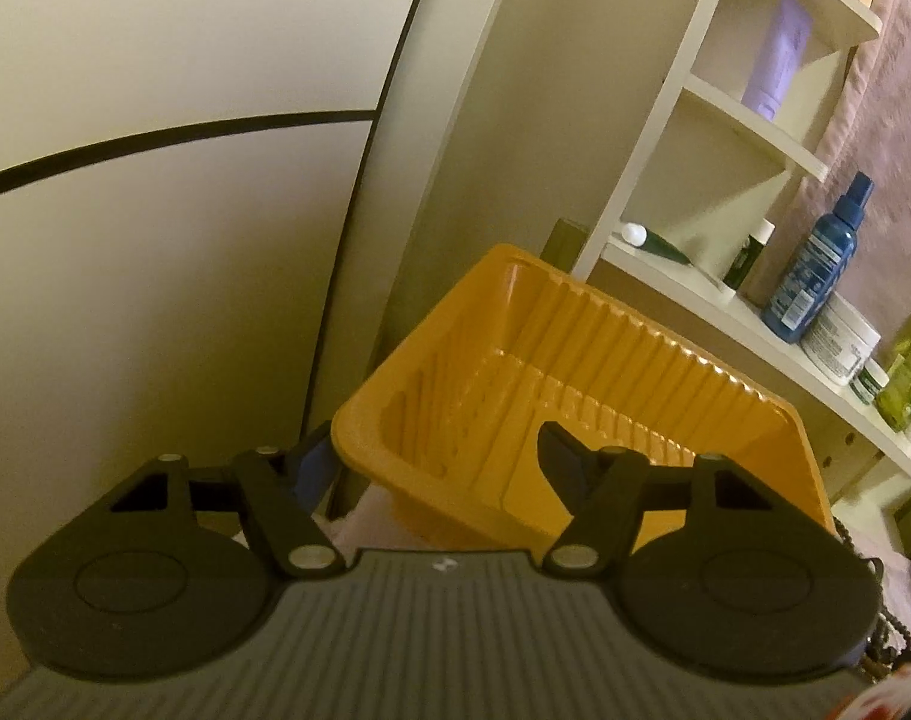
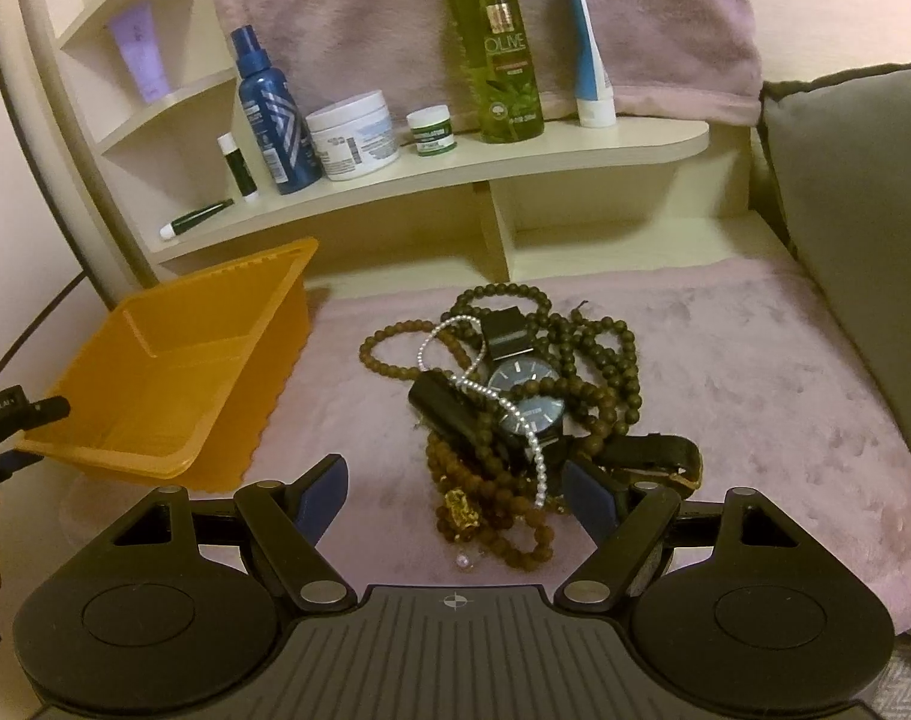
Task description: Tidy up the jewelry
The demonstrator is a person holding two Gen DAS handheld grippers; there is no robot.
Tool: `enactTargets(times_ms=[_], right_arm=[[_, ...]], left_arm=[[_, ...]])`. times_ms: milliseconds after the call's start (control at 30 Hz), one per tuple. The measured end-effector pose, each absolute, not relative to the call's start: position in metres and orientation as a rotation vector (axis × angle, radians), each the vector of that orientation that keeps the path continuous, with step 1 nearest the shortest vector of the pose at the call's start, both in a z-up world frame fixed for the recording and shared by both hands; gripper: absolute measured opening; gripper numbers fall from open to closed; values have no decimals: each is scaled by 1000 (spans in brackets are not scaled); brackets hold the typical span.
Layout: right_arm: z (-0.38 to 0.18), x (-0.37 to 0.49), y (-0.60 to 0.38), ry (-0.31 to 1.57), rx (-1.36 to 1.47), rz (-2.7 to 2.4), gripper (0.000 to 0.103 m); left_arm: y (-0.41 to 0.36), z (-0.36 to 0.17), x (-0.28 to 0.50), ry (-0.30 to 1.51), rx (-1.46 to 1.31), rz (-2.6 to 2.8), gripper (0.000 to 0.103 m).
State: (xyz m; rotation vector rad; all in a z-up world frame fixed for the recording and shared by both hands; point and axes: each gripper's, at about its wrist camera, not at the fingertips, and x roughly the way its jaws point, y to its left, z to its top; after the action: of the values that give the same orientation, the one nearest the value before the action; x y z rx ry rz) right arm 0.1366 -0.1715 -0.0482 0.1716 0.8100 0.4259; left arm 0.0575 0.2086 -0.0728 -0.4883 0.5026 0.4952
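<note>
Jewelry [image 2: 503, 414] lies heaped on the pink plush mat [image 2: 755, 372] right ahead of our right gripper [image 2: 455, 495], whose blue-padded jaws stand wide apart and grip nothing. Nearest to us, between those jaws, sit a loose pearl [image 2: 463, 562], a gold charm [image 2: 460, 510] and the near loops of brown bead strands [image 2: 599, 360]. Deeper in the tangle we see two dark-faced watches [image 2: 527, 402] with black straps, and a white pearl chain [image 2: 485, 390] crossing over them.

To the left of the pile, an orange plastic tray [image 2: 161, 384] sits tilted, with its near corner at our left gripper [image 1: 437, 450]. In the left wrist view, one finger [image 1: 554, 456] reaches inside the tray [image 1: 575, 360] and the other sits outside its corner wall, so the jaws straddle the wall and are fairly wide. We cannot tell whether the pads press on it.

Farther back, a cream shelf [image 2: 515, 162] carries a blue spray bottle [image 2: 269, 114], a white jar [image 2: 353, 135], a small green-lidded jar [image 2: 431, 132], a tall olive bottle [image 2: 494, 42] and a blue-and-white tube [image 2: 587, 48]. A pink blanket [image 2: 395, 12] hangs behind them, and a grey cushion [image 2: 851, 210] stands at the right.
</note>
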Motion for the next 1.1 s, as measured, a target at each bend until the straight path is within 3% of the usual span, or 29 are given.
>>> enactTargets(times_ms=[500,600,667,833,900,967,1100], right_arm=[[-53,144,-174,819,166,392,79],[-53,144,-177,818,171,387,79],[-51,142,-178,815,174,388,79],[-48,132,-175,803,145,421,79],[-48,126,-172,800,123,439,72],[-50,124,-169,819,103,457,56],[-59,123,-167,853,90,471,42]], left_arm=[[212,-90,76,467,-435,500,42],[213,-90,74,463,-427,508,32],[215,-89,72,465,-418,512,19],[218,-83,63,454,-407,500,12],[215,-78,59,443,-388,489,11],[214,-73,55,435,-383,474,9],[211,-60,51,418,-361,449,8]])
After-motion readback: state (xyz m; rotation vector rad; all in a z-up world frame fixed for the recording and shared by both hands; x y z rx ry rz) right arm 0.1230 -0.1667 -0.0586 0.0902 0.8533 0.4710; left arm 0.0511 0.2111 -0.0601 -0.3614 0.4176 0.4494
